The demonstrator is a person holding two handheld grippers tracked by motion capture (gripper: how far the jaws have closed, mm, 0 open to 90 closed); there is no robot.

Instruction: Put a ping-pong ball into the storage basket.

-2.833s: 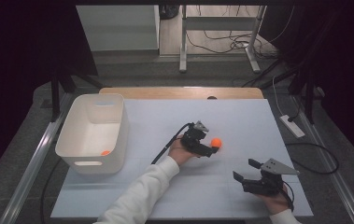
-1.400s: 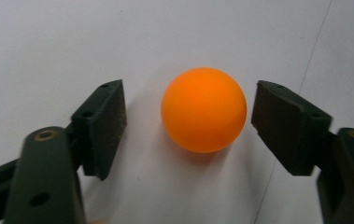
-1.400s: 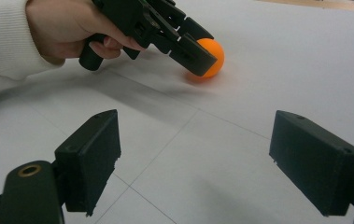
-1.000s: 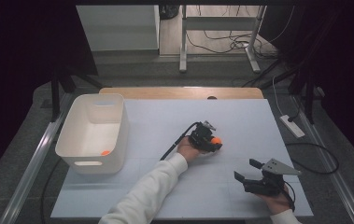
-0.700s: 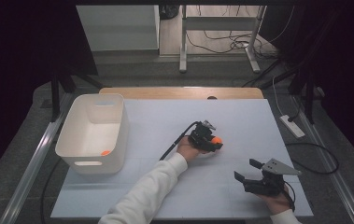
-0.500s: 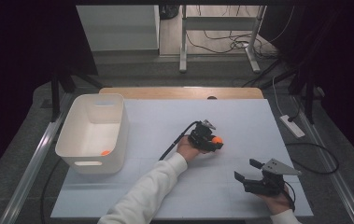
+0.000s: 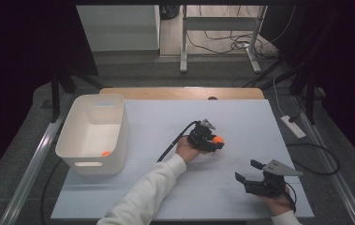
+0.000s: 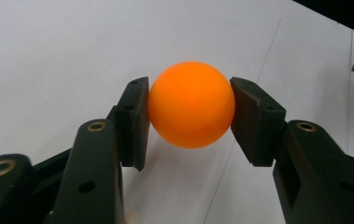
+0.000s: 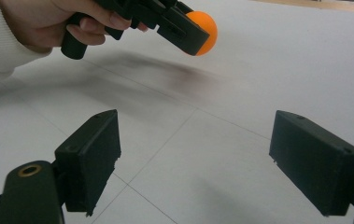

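1. I see the orange ball [image 8: 191, 103] as a smooth, matte, evenly coloured sphere with no mark or seam that I can make out; it shows no dent where it is gripped.
2. My left gripper [image 8: 188, 116] pinches the ball: in the left gripper view both black pads press its sides, one on each flank, with the ball bulging above and below them.
3. In the high view the ball [image 7: 218, 139] sits at the right-hand tip of the left gripper [image 7: 215, 142], near the middle of the white table [image 7: 240, 117], a little right of centre. In the right gripper view it [image 9: 202, 25] hangs clear of the table, with a soft shadow beneath it.
4. My right gripper [image 9: 193, 158] has its jaws spread wide with nothing between them; in the high view it [image 7: 246, 171] rests at the near right of the table, well apart from the ball.
5. A white bin [image 7: 74, 140] stands at the left of the table, and a small orange thing [image 7: 105, 153] lies inside it, at its near right corner.
6. Compared with the oldest frame, the left gripper and ball have shifted slightly to the right and nearer; over the last second they look the same. The right gripper and the bin are unchanged.
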